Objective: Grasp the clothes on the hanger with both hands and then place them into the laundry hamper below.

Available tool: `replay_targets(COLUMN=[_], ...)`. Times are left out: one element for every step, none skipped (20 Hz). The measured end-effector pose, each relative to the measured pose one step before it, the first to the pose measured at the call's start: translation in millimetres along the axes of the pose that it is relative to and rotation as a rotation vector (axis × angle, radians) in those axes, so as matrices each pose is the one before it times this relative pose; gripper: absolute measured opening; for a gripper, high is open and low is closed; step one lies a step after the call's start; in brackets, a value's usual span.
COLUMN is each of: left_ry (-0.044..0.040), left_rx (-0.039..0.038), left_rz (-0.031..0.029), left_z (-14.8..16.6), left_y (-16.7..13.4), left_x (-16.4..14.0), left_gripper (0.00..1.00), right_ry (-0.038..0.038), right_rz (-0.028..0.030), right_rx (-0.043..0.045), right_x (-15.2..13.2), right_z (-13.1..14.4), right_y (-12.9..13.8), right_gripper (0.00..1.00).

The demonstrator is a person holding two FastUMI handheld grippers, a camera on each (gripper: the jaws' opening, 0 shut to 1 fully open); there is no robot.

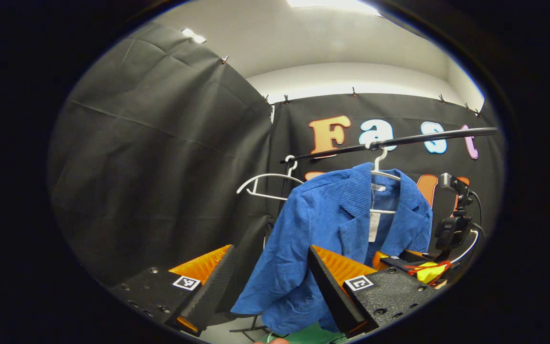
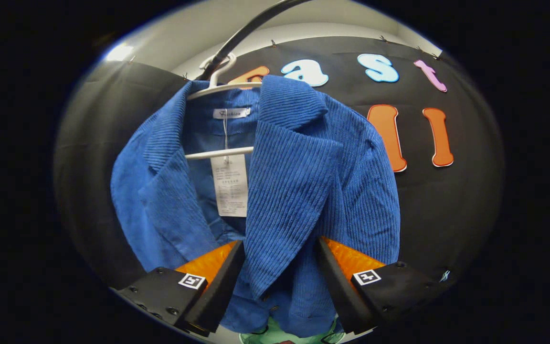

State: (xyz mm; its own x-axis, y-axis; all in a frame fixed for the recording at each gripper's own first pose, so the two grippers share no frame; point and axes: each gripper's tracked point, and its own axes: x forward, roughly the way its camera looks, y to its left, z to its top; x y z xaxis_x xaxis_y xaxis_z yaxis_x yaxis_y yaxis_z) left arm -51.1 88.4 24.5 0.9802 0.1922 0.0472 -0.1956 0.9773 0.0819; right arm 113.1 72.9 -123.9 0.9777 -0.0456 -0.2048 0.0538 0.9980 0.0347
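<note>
A blue corduroy jacket [image 1: 332, 224] hangs on a white hanger [image 1: 379, 168] from a black rail [image 1: 413, 138]. In the left gripper view my left gripper [image 1: 270, 253] stands open short of the jacket's left sleeve and hem, not touching the cloth. My right gripper [image 1: 394, 262] shows farther off at the jacket's right side. In the right gripper view the jacket [image 2: 294, 181] is close, and the right gripper [image 2: 277, 267] is open with the lapel and front panel between its fingers, not pressed. A bit of the green hamper [image 2: 275, 337] shows below the hem.
An empty white hanger [image 1: 265, 184] hangs on the rail left of the jacket. A paper tag [image 2: 229, 186] dangles inside the collar. A small camera on a black stand [image 1: 454, 215] is at the right. Black cloth walls close the booth behind and left.
</note>
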Motion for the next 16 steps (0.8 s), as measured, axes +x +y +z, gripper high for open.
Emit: replay_targets(left_ry=[-0.00326,-0.00323,-0.00168,-0.00091,-0.00092,0.00129,0.00332,0.00434,0.0064,0.00588,0.00679,0.0088,0.0109,0.01326,0.01316,0.00861], left_rx=[0.00376,0.00165,-0.00157,-0.00376,-0.00508,-0.00558,-0.00669,-0.00746,-0.0083,-0.00987,-0.01191,-0.01336,-0.0145,-0.01489,-0.01525,-0.01805], left_rz=[0.01289,0.0113,0.00679,0.00301,0.00021,-0.0024,-0.00658,-0.01038,-0.01139,-0.01475,-0.02089,-0.0256,-0.02962,-0.03378,-0.03863,-0.04139], left_z=[1.09,0.31,0.1,-0.74,-0.38,-1.53,-2.02,-2.13,-2.27,-2.45,-2.97,-3.6,-4.36,-5.51,-5.29,-3.59], left_y=[4.96,4.58,2.73,2.27,0.19,-0.96,-2.64,-2.85,-4.14,-4.87,-8.03,-9.89,-11.2,-12.01,-14.11,-15.36], left_x=[0.31,-0.79,0.15,2.0,0.72,0.91,1.18,0.51,0.86,0.11,1.12,1.96,2.66,3.07,3.54,4.63], left_gripper=[0.92,0.92,0.92,0.92,0.92,0.92,0.92,0.92,0.92,0.95,0.92,0.95,0.95,0.95,0.95,0.95], right_ry=[-0.00368,-0.00123,-0.00426,-0.00284,-0.00301,-0.00071,-0.00057,-0.00538,-0.00701,-0.01104,-0.01816,-0.01837,-0.02291,-0.02683,-0.02456,-0.02328], right_rz=[-0.02763,-0.02731,-0.027,-0.00324,0.01473,-0.00423,-0.00341,-0.00016,0.0013,0.00304,0.0121,0.01,0.00246,-0.0099,0.02153,0.01392], right_rx=[-0.01697,-0.02234,-0.01353,0.00269,0.0158,0.01334,0.00664,0.00107,0.00069,0.00548,0.00711,-0.00212,-0.01126,-0.00429,0.00852,0.01154], right_x=[7.34,5.56,4.17,1.55,0.39,-0.85,-1.19,-3.76,-5.18,-6.79,-7.19,-5.35,-7.96,-9.56,-9.5,-11.87], right_z=[-2.21,-1.53,-0.07,0.61,1.39,1.01,0.18,1.97,2.79,4.19,6.71,7.48,8.86,8.8,12.17,12.29], right_y=[-2.16,-4.79,-6.29,-3.58,-1.67,-6.63,-7.74,-6.83,-6.22,-6.31,-4.93,-5.21,-5.68,-9.57,-1.62,-2.47], right_gripper=[0.97,0.97,0.96,0.96,0.91,0.77,0.64,0.5,0.37,0.23,0.2,0.17,0.17,0.17,0.09,0.09])
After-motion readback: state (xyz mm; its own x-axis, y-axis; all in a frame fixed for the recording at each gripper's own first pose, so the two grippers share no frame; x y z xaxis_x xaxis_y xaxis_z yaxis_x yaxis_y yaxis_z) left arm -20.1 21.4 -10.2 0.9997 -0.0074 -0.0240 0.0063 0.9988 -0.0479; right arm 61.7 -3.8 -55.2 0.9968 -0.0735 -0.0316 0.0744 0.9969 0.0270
